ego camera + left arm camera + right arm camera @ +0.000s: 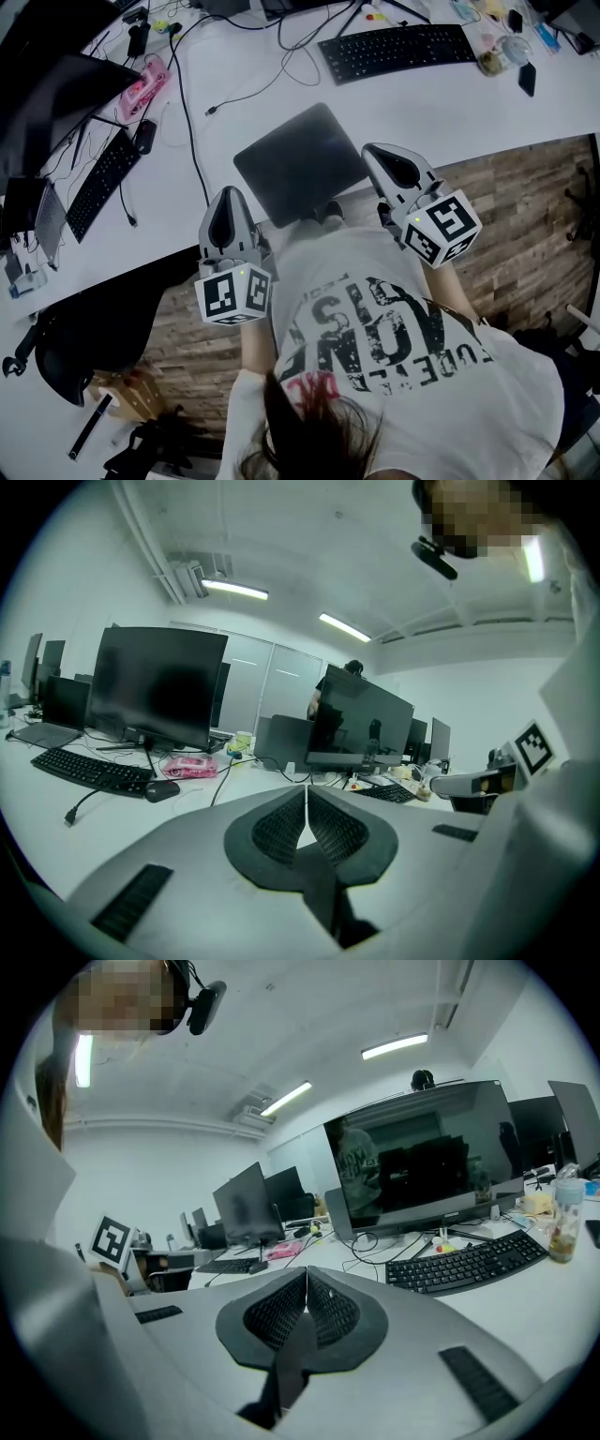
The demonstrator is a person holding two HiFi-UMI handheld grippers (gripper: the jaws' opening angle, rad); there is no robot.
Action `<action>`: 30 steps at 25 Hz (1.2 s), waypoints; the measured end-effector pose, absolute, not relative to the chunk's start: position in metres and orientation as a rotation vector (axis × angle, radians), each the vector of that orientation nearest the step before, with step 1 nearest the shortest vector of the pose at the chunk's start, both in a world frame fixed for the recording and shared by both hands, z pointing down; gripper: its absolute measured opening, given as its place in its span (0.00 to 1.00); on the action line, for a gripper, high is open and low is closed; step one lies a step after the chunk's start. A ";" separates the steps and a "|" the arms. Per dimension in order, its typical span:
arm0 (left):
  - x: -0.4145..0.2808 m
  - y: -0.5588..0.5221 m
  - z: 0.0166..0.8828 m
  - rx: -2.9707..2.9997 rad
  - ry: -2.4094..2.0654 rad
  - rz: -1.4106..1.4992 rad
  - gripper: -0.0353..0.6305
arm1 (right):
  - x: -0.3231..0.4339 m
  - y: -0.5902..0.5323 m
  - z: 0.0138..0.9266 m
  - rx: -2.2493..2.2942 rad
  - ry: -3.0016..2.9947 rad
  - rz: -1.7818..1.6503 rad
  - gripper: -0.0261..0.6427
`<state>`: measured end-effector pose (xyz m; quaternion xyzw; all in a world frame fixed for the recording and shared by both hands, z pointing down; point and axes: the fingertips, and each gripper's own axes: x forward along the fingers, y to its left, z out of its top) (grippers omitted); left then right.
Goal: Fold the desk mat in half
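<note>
Head view: the desk mat (300, 161) lies flat at the bench (422, 103) edge. The left hand-held gripper (228, 199) and right hand-held gripper (380, 155) flank it, likely poised for its near corners. Left gripper view: jaws clenched, empty. Right gripper view: likewise clenched on nothing.

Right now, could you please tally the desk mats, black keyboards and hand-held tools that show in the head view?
desk mat: 1
black keyboards, far and left: 2
tools, left tool and right tool: 2
Total: 5
</note>
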<state>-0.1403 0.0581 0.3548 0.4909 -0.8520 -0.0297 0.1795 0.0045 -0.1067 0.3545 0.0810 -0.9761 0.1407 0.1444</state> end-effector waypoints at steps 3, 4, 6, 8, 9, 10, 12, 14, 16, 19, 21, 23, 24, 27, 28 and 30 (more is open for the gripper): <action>-0.149 0.062 0.353 1.378 -2.410 -0.081 0.06 | -0.004 -0.104 0.352 0.230 -2.812 0.408 0.04; -0.152 0.063 0.353 1.376 -2.411 -0.080 0.06 | -0.007 -0.103 0.352 0.229 -2.811 0.408 0.04; -0.158 0.066 0.353 1.371 -2.410 -0.074 0.06 | -0.012 -0.101 0.350 0.228 -2.811 0.409 0.04; -0.161 0.070 0.354 1.364 -2.408 -0.067 0.07 | -0.016 -0.099 0.349 0.225 -2.811 0.409 0.04; -0.163 0.071 0.355 1.361 -2.405 -0.067 0.07 | -0.017 -0.098 0.349 0.224 -2.810 0.407 0.04; -0.163 0.072 0.356 1.359 -2.402 -0.069 0.07 | -0.018 -0.097 0.349 0.224 -2.810 0.405 0.04; -0.164 0.073 0.357 1.354 -2.396 -0.069 0.07 | -0.018 -0.096 0.348 0.227 -2.809 0.404 0.04; -0.164 0.076 0.359 1.347 -2.388 -0.067 0.07 | -0.017 -0.095 0.348 0.231 -2.807 0.402 0.04; -0.164 0.079 0.362 1.336 -2.374 -0.080 0.07 | -0.016 -0.093 0.348 0.234 -2.805 0.401 0.04; -0.162 0.083 0.368 1.328 -2.346 -0.100 0.07 | -0.013 -0.092 0.349 0.242 -2.802 0.404 0.04; -0.160 0.083 0.372 1.331 -2.321 -0.106 0.07 | -0.012 -0.091 0.351 0.244 -2.799 0.404 0.04; -0.158 0.085 0.376 1.331 -2.292 -0.119 0.07 | -0.010 -0.090 0.352 0.245 -2.793 0.403 0.04; -0.157 0.086 0.379 1.330 -2.277 -0.127 0.07 | -0.009 -0.089 0.352 0.246 -2.790 0.403 0.04; -0.152 0.089 0.389 1.317 -2.221 -0.151 0.07 | -0.008 -0.087 0.353 0.248 -2.789 0.410 0.04; -0.151 0.091 0.395 1.305 -2.196 -0.154 0.07 | -0.008 -0.086 0.354 0.249 -2.787 0.410 0.04; -0.147 0.094 0.408 1.283 -2.139 -0.158 0.07 | -0.010 -0.084 0.355 0.246 -2.781 0.410 0.04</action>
